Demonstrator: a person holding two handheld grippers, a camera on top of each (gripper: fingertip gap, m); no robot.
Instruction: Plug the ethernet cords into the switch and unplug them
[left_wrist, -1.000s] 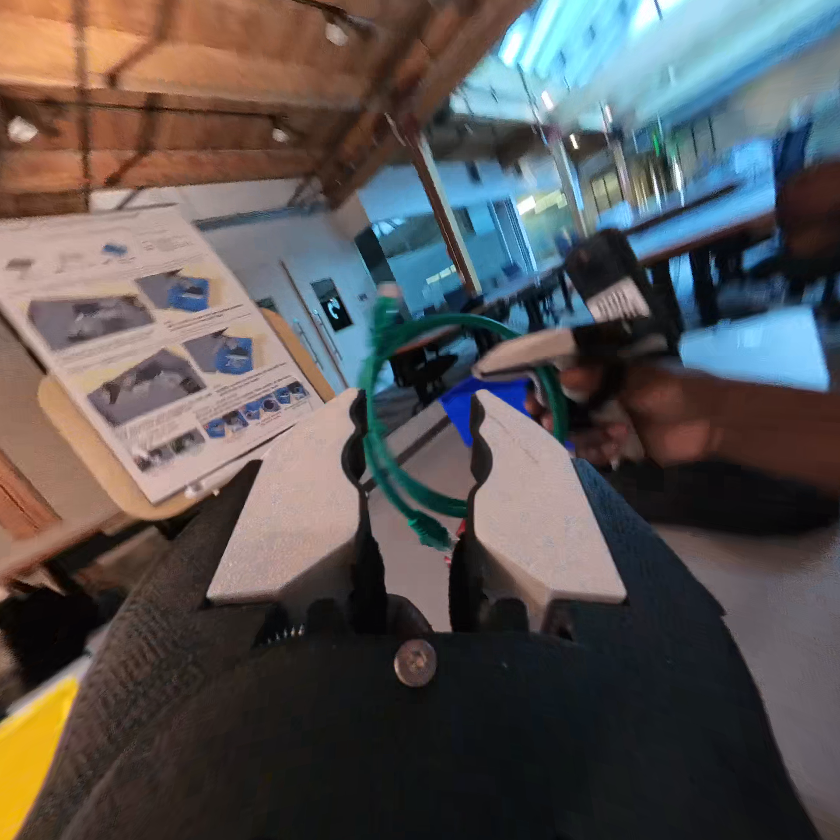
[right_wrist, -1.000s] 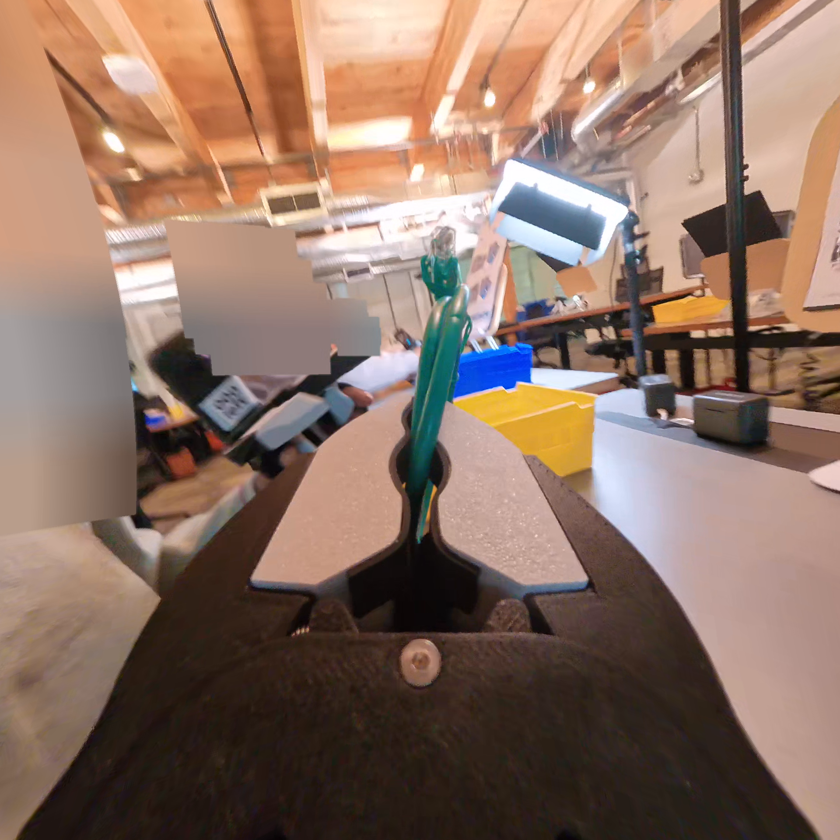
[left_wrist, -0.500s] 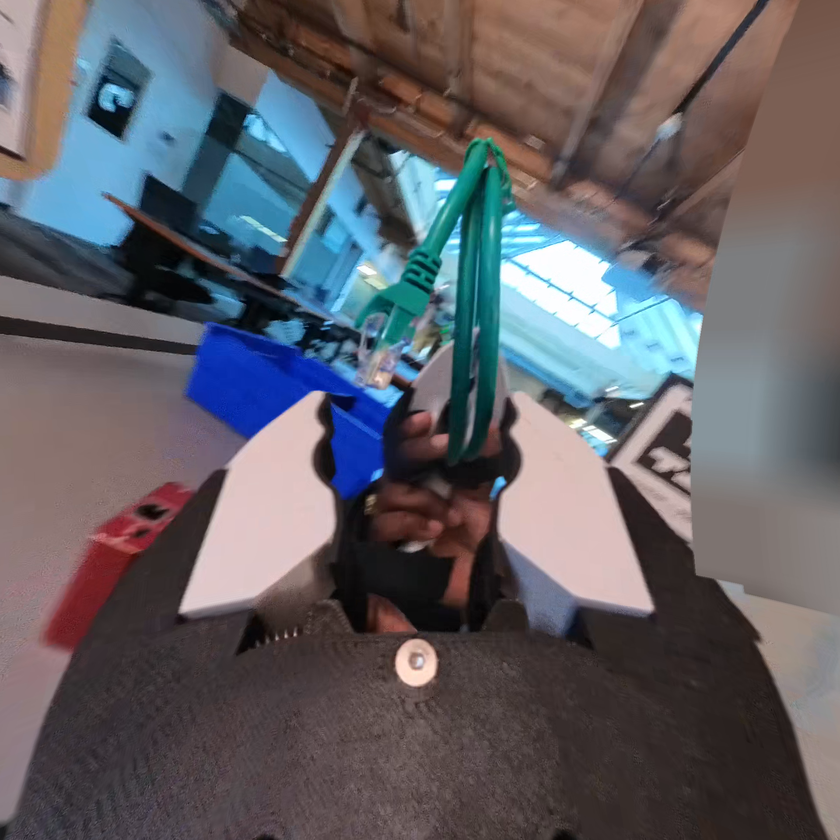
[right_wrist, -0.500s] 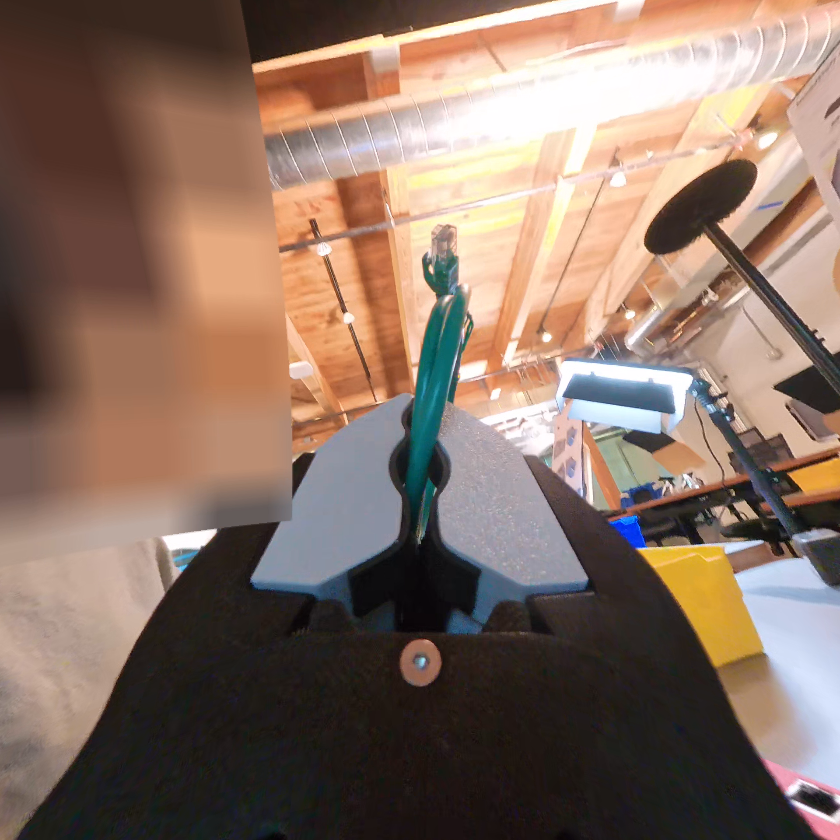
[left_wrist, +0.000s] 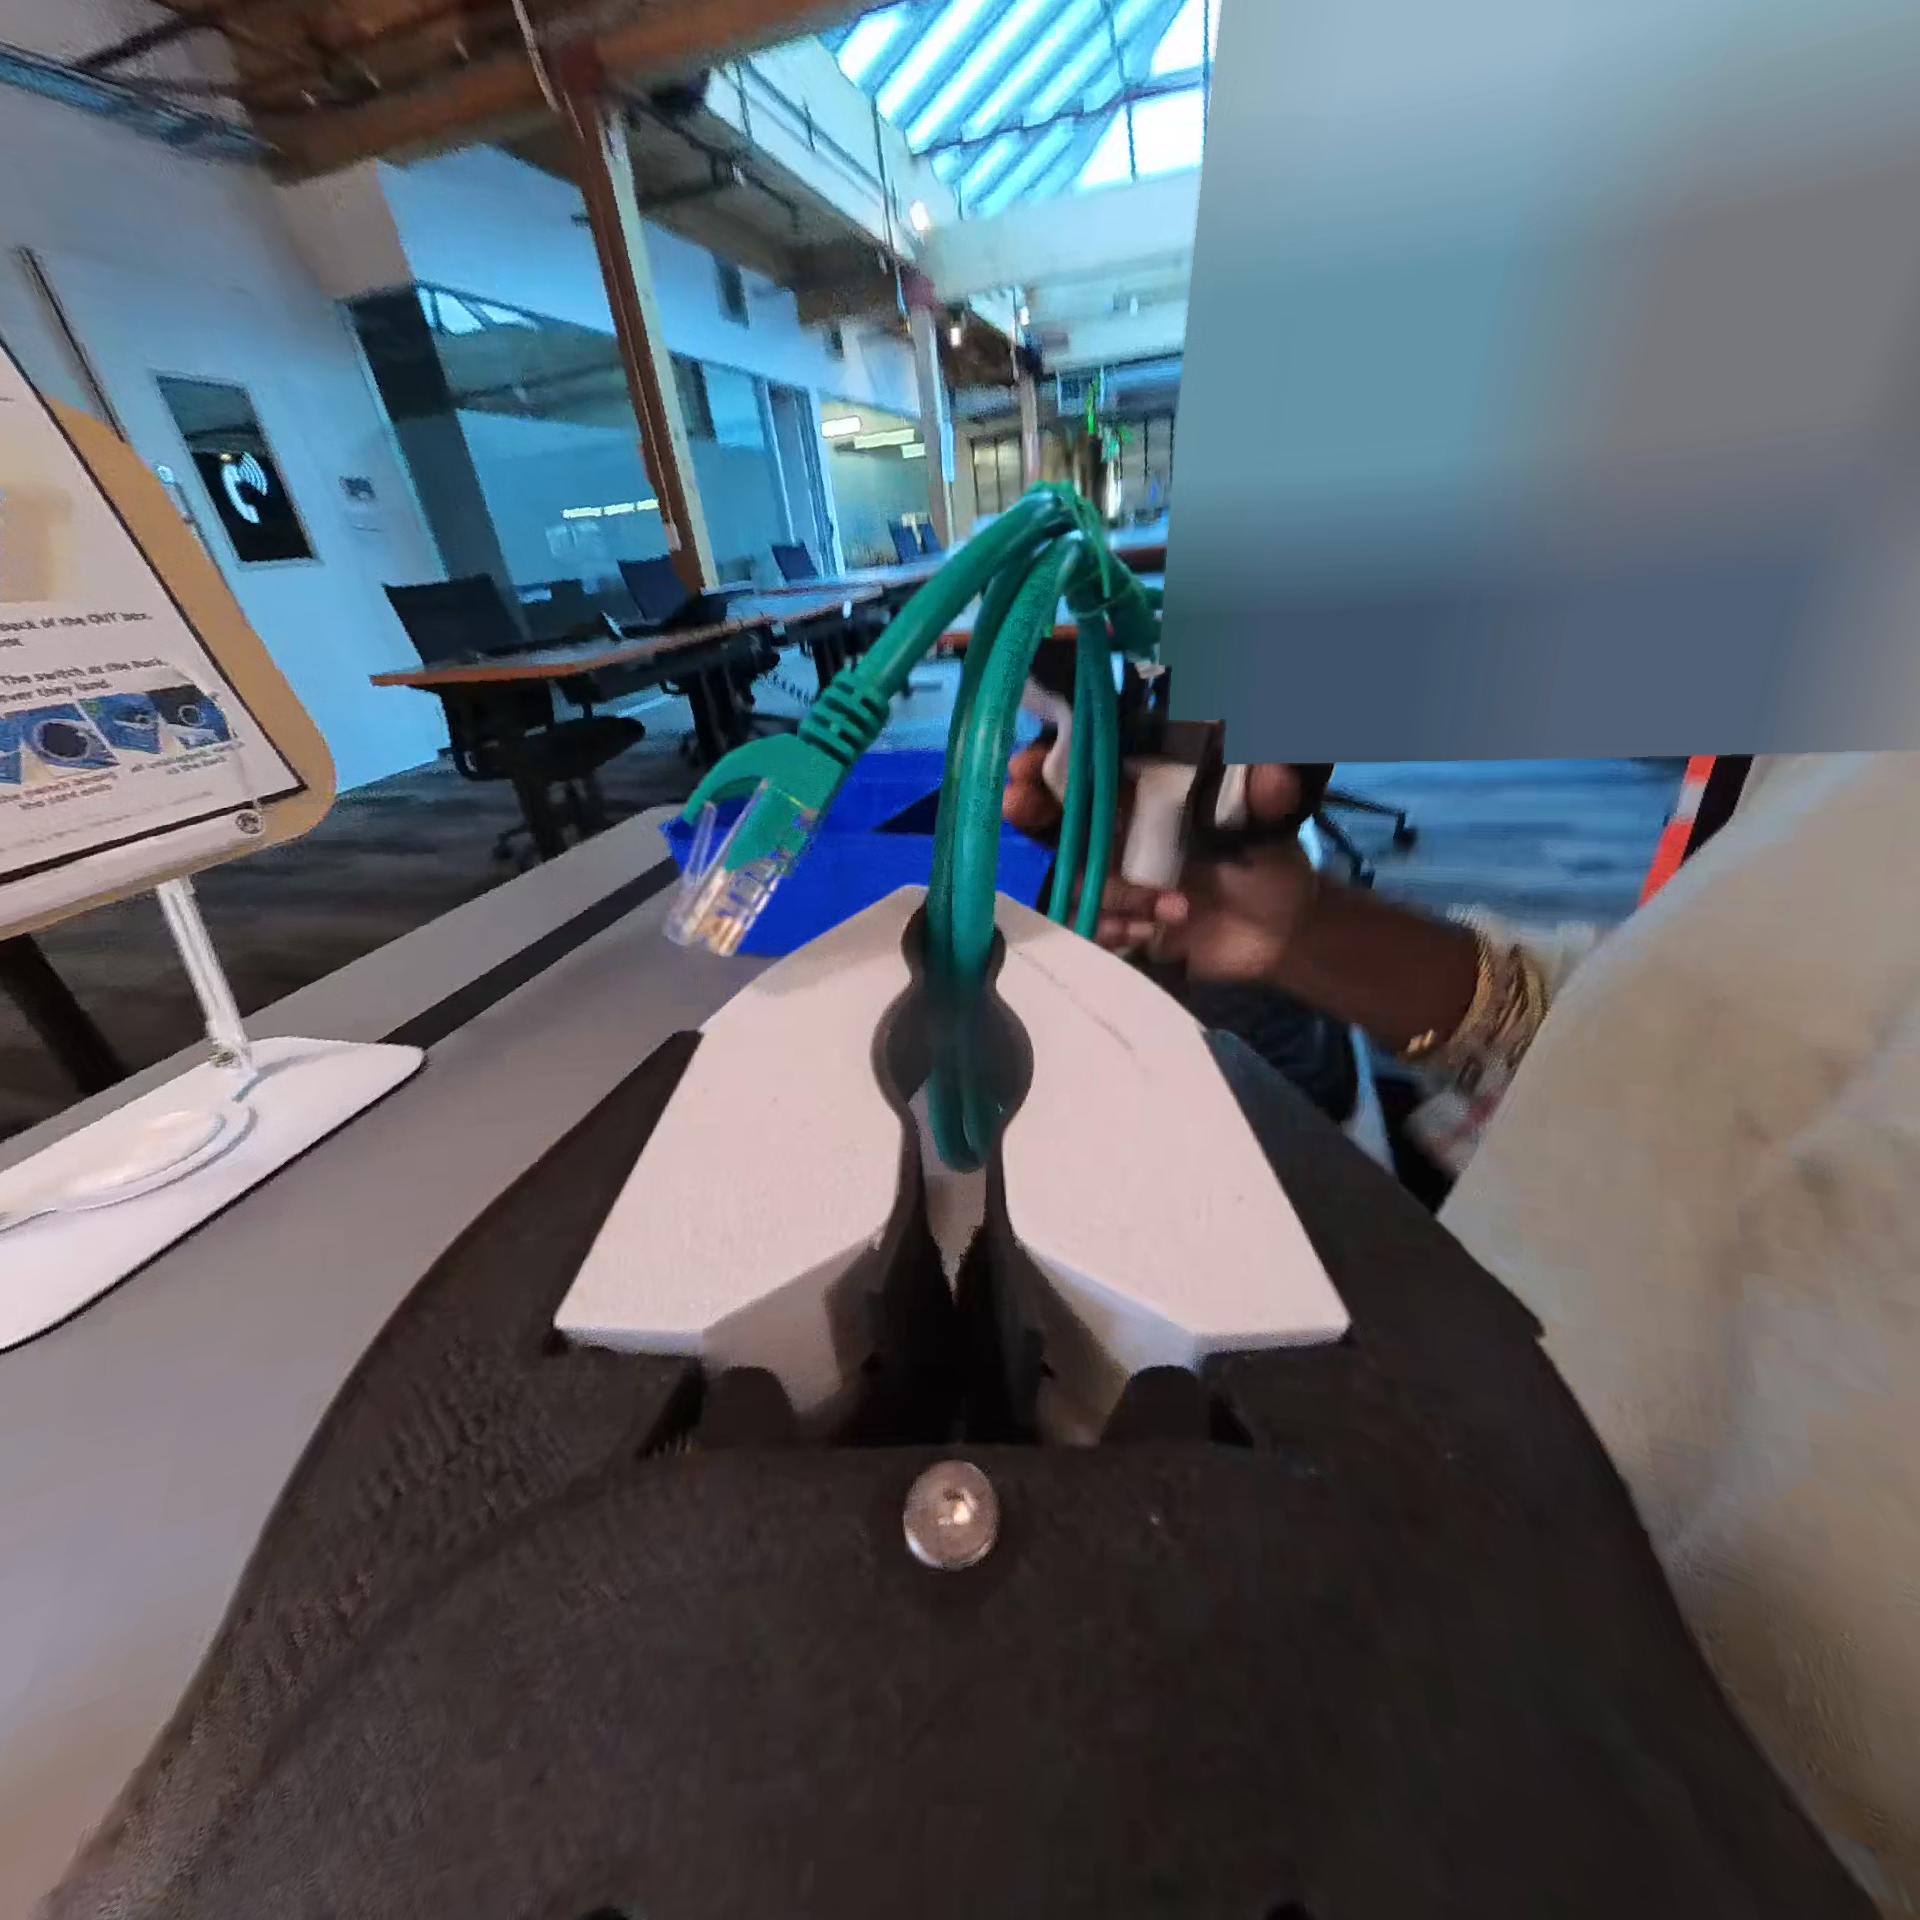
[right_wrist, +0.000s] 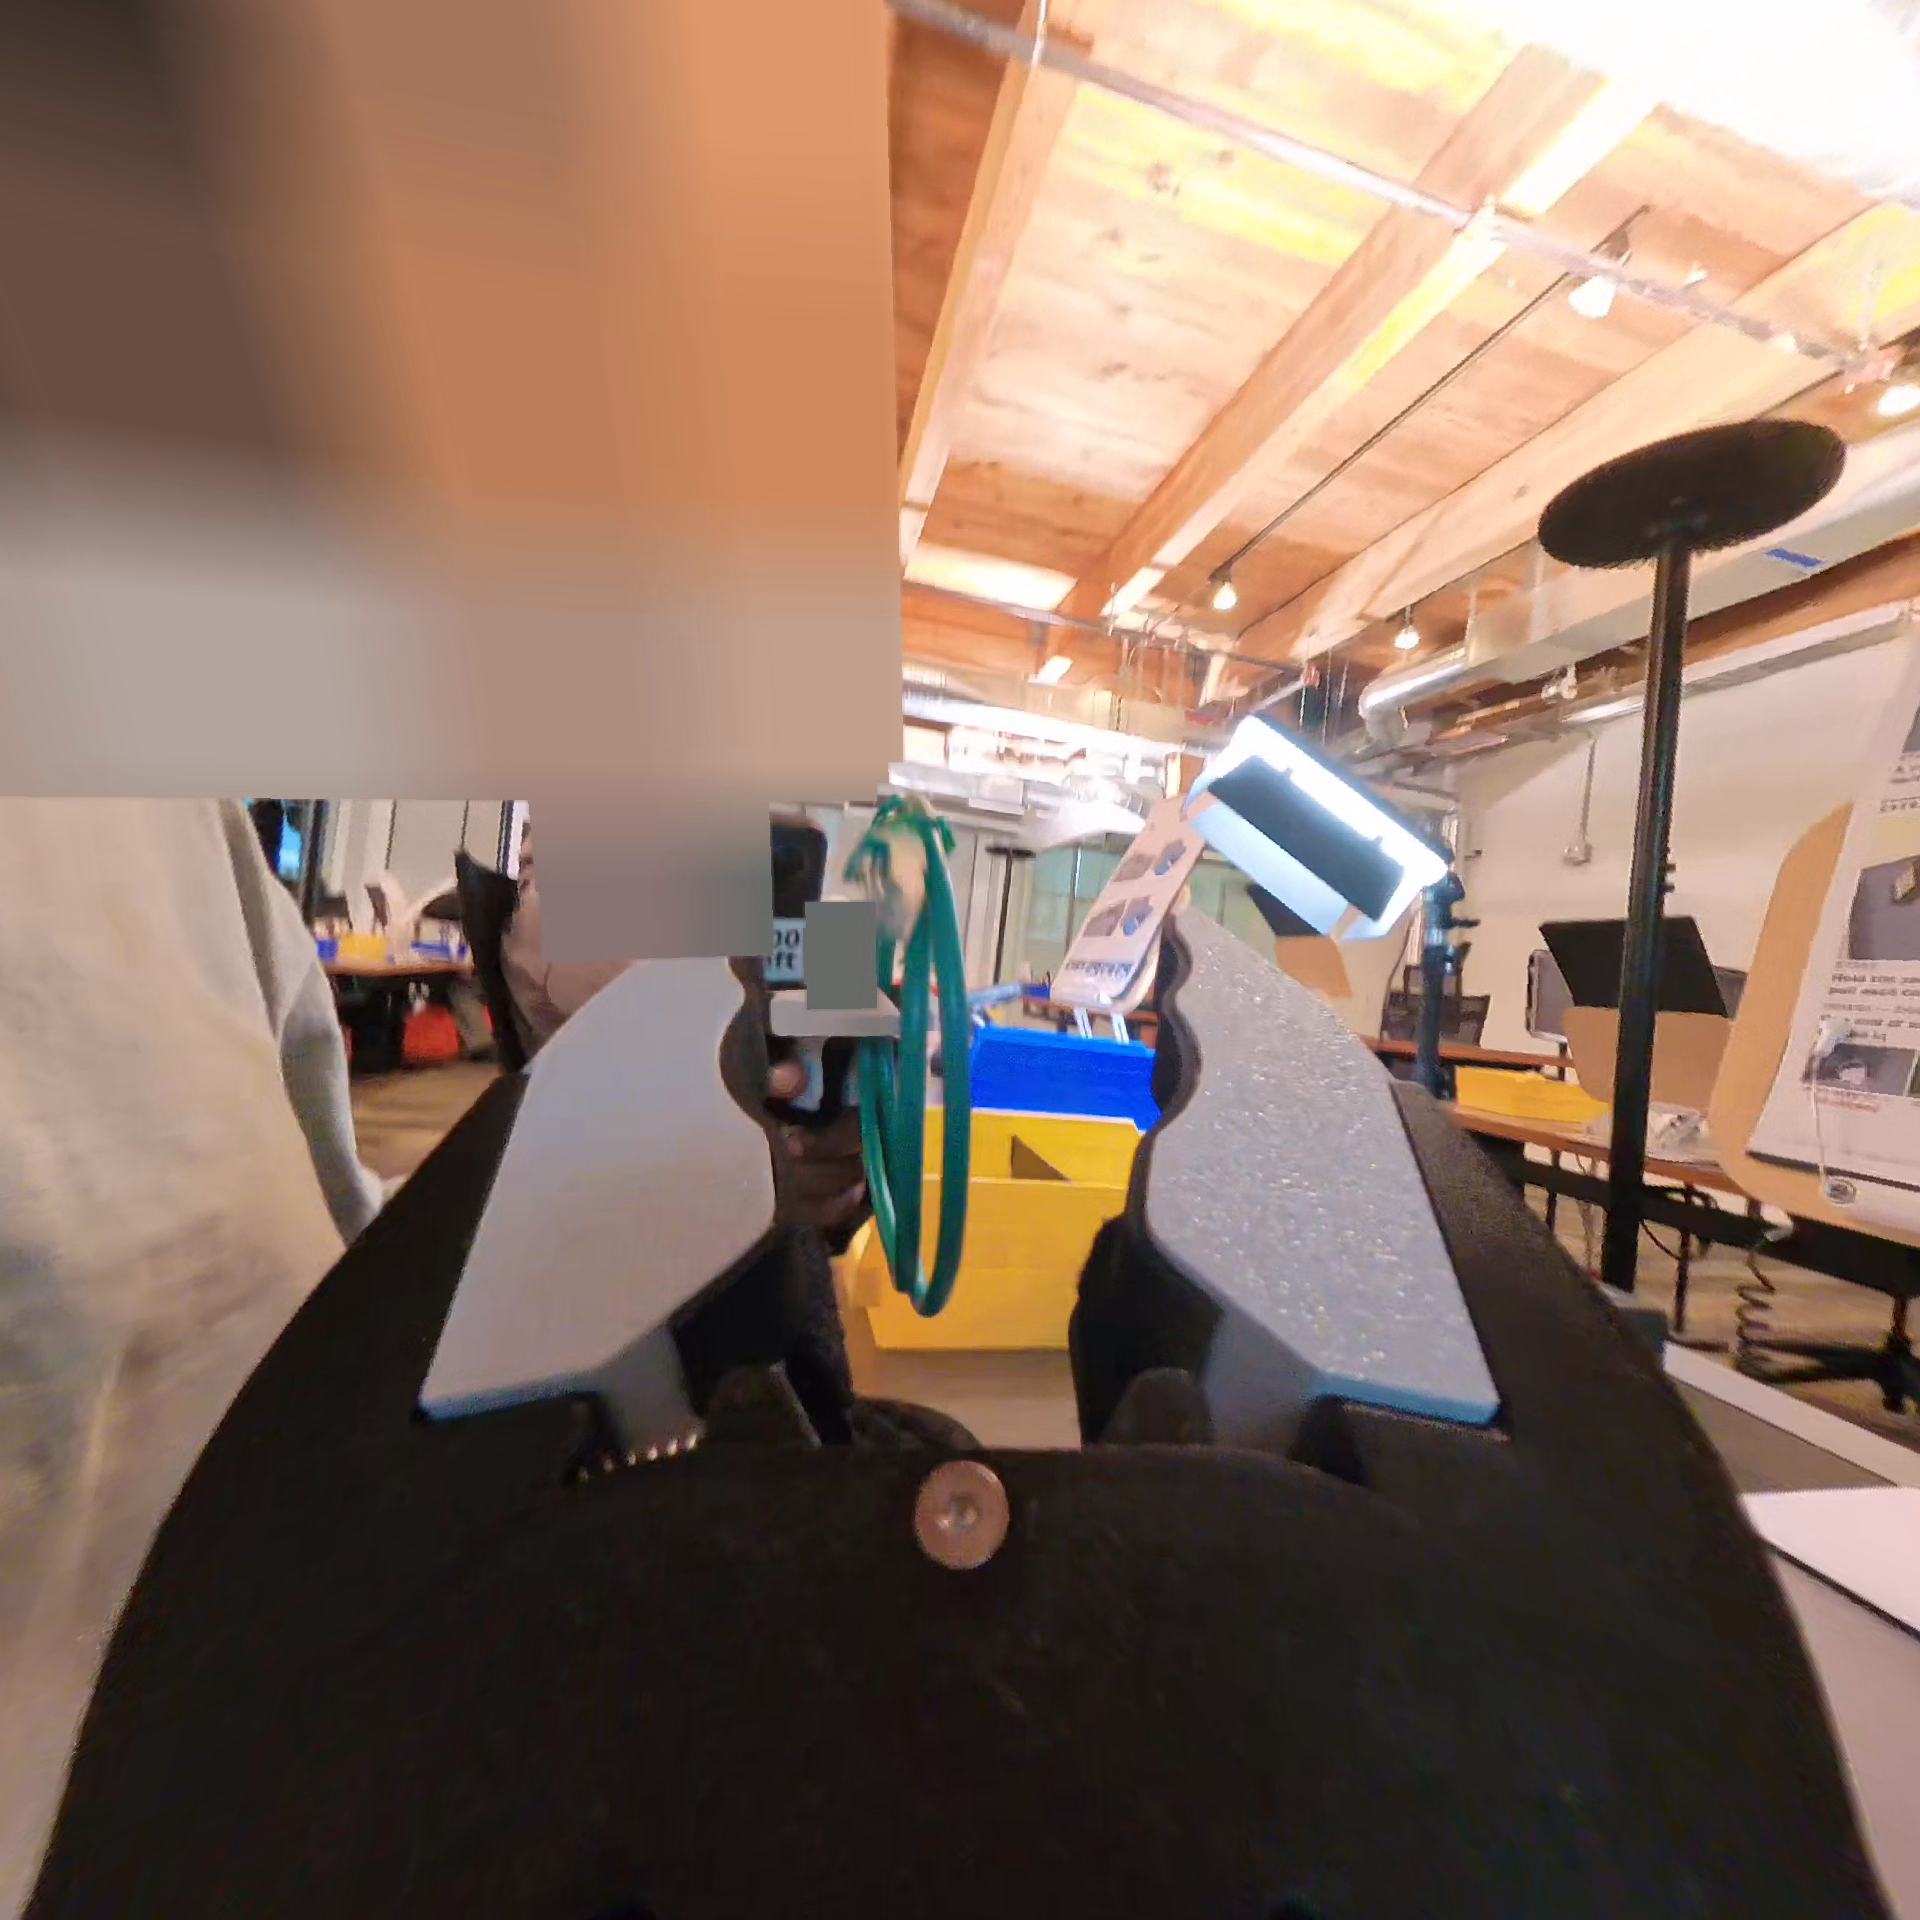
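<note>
My left gripper (left_wrist: 956, 925) is shut on a coiled green ethernet cord (left_wrist: 977, 831) and holds it in the air above the grey table (left_wrist: 208, 1403). The loops stand up from between the pads. One clear plug (left_wrist: 743, 862) hangs out to the left. My right gripper (right_wrist: 956, 966) is wide open with nothing held. In the right wrist view the same cord (right_wrist: 914, 1122) hangs between and beyond its fingers without touching them. The left wrist view shows the right gripper (left_wrist: 1153, 821) just behind the coil, in a hand. No switch is in view.
A blue bin (left_wrist: 873, 852) stands on the table behind the cord, and a yellow bin (right_wrist: 1029, 1247) stands in front of it in the right wrist view. A sign on a white stand (left_wrist: 125, 665) is at the left. A light panel (right_wrist: 1309, 873) and a black pole (right_wrist: 1652, 831) stand at the right. My hands' fingertips stand some 11 centimeters from each other.
The cord has passed from my right gripper to my left. The left opened wide around the coil and then shut on it. The right, shut on it before, has opened and drawn back.
</note>
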